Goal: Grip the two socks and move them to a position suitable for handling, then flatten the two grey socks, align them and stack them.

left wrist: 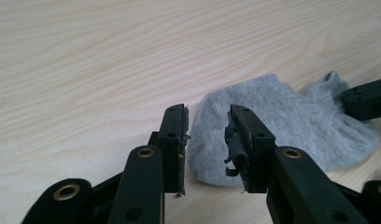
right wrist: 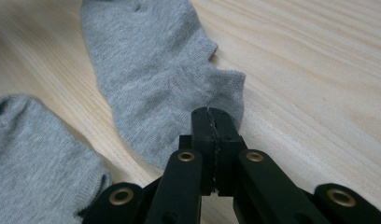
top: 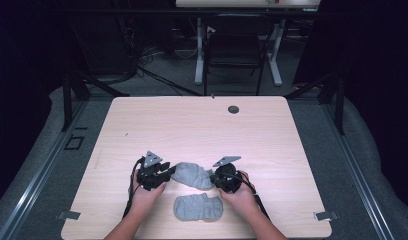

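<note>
Presently | far sock [top: 193, 175] lay between both grippers, long axis left-right | left gripper [left wrist: 208, 135] spread at its toe end, nothing held | right gripper [right wrist: 212, 122] pressed together at its cuff, grip uncertain | second sock [top: 198, 207] nearer person.

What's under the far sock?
Only bare table shows around the far sock; it lies flat, apart from the near sock. Whatever lies beneath it is covered. The right claw pinches its edge.
</note>
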The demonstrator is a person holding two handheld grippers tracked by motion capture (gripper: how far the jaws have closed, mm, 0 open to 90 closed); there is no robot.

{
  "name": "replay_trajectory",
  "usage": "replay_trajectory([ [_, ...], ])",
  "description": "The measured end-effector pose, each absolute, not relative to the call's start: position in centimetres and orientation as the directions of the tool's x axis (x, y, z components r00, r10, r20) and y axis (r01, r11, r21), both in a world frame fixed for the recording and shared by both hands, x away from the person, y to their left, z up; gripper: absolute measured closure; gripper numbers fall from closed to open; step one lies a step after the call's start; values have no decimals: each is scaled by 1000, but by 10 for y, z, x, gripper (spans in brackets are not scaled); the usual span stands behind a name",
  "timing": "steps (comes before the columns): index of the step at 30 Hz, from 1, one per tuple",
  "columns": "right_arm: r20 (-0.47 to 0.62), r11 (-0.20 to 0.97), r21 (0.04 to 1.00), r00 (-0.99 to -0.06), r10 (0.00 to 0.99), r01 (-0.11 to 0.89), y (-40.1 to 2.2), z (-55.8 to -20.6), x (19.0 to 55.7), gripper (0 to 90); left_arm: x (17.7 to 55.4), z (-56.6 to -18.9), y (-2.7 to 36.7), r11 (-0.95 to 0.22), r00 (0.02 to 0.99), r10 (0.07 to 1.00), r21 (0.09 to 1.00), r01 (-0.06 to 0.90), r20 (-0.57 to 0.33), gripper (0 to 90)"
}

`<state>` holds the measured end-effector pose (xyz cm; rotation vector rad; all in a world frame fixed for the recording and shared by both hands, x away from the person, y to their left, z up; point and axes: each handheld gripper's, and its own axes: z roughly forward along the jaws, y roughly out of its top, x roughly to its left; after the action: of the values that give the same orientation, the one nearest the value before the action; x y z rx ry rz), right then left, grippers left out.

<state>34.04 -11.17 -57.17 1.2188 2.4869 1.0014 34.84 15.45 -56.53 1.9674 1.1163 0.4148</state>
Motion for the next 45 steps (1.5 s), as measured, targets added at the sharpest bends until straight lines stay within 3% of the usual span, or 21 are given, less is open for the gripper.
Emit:
replay_trajectory([
  [9,122,423,654,-639,759,627,-112,-572,340,900,359,-576,148,-285,555,823,758,587,-120,704],
  [10,120,425,654,-640,759,626,-112,-572,340,900,358,-576,148,-303,561,821,752,586,-106,809],
  [13,112,429,654,-641,759,623,-112,-572,339,900,355,-574,148,-321,562,822,744,587,-89,875],
  [32,119,425,653,-639,760,627,-123,-572,335,900,328,-575,155,-317,587,801,747,584,-119,880],
  [36,135,403,672,-639,757,621,-125,-566,331,852,327,-576,154,-313,590,798,753,579,-122,875],
  [43,135,367,703,-621,772,609,-131,-557,334,776,329,-572,152,-287,586,800,774,564,-130,744],
  [45,130,369,701,-618,775,610,-131,-558,335,766,332,-573,152,-287,585,800,770,569,-134,742],
])
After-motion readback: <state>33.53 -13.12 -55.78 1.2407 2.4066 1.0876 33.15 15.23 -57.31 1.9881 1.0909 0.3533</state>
